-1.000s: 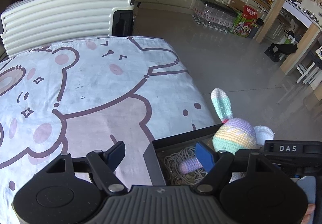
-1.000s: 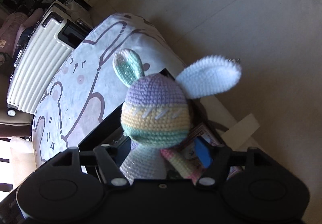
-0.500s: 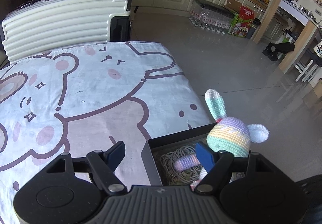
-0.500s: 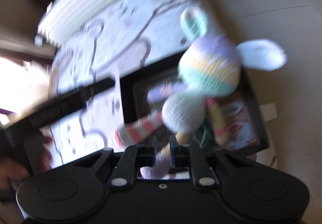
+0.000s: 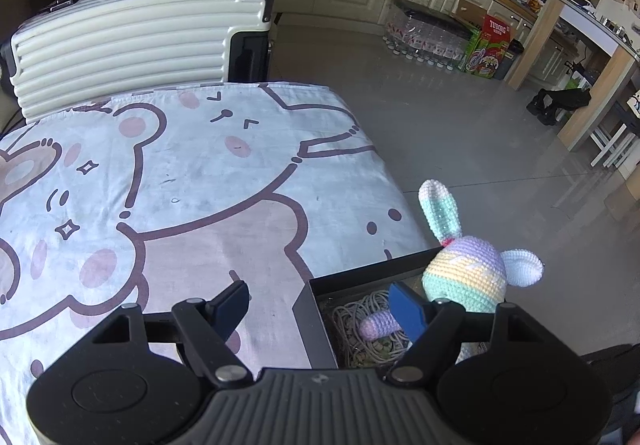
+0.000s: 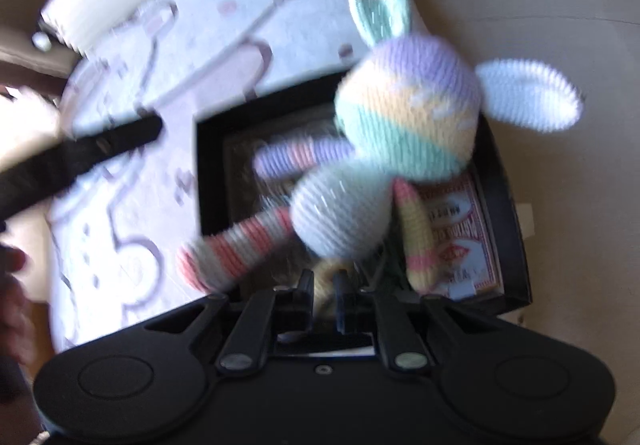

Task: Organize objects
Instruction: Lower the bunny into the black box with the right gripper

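A pastel crochet bunny (image 6: 404, 113) hangs upright over an open black box (image 6: 208, 165) at the near right corner of the table. My right gripper (image 6: 323, 283) is shut on one of the bunny's legs, just under its body. In the left wrist view the bunny (image 5: 464, 277) stands at the box's far right corner, its arm behind my blue fingertip (image 5: 404, 307). My left gripper (image 5: 320, 301) is open and holds nothing. It hovers over the cloth and the left wall of the black box (image 5: 312, 309).
Inside the box lie a coiled pale cord (image 5: 360, 319) and a red card pack (image 6: 464, 233). A bear-print cloth (image 5: 180, 185) covers the table. A cream suitcase (image 5: 120, 41) stands behind it. Grey floor (image 5: 460, 133) drops away on the right, with kitchen cabinets beyond.
My right gripper's jaws went from open around the bunny's body to shut on its leg, and its view rolled. The bunny tilted over the box. My left gripper stayed put.
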A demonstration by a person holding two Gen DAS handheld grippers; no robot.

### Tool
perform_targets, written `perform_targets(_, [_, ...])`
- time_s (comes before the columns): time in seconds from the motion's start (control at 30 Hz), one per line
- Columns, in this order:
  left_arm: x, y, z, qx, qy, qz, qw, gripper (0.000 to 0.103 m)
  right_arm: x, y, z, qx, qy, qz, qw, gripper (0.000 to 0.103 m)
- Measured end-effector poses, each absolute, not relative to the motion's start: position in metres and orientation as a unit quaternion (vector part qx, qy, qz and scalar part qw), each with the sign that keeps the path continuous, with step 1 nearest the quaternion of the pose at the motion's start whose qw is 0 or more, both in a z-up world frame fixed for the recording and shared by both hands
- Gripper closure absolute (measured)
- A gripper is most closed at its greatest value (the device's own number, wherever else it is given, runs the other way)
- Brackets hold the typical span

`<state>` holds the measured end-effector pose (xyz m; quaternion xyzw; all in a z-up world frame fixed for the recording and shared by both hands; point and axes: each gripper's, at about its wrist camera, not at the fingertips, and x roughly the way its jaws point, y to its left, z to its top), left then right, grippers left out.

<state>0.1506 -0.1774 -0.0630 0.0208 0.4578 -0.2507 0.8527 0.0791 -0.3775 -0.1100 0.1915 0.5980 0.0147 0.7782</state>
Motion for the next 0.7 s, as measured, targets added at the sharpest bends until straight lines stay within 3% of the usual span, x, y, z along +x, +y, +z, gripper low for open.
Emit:
perform_targets(0.2, [0.153, -0.173, -0.062, 0.019, 0.458, -0.241, 0.856, 0.026, 0.082, -0.377, -0.083, 0.274, 0.523, 0.052, 0.805, 0.092])
perform_targets(0.7, [0.159, -0.166, -0.066, 0.024, 0.462, -0.229, 0.856, 0.026, 0.09, -0.343, -0.112, 0.152, 0.597, 0.054, 0.786, 0.092])
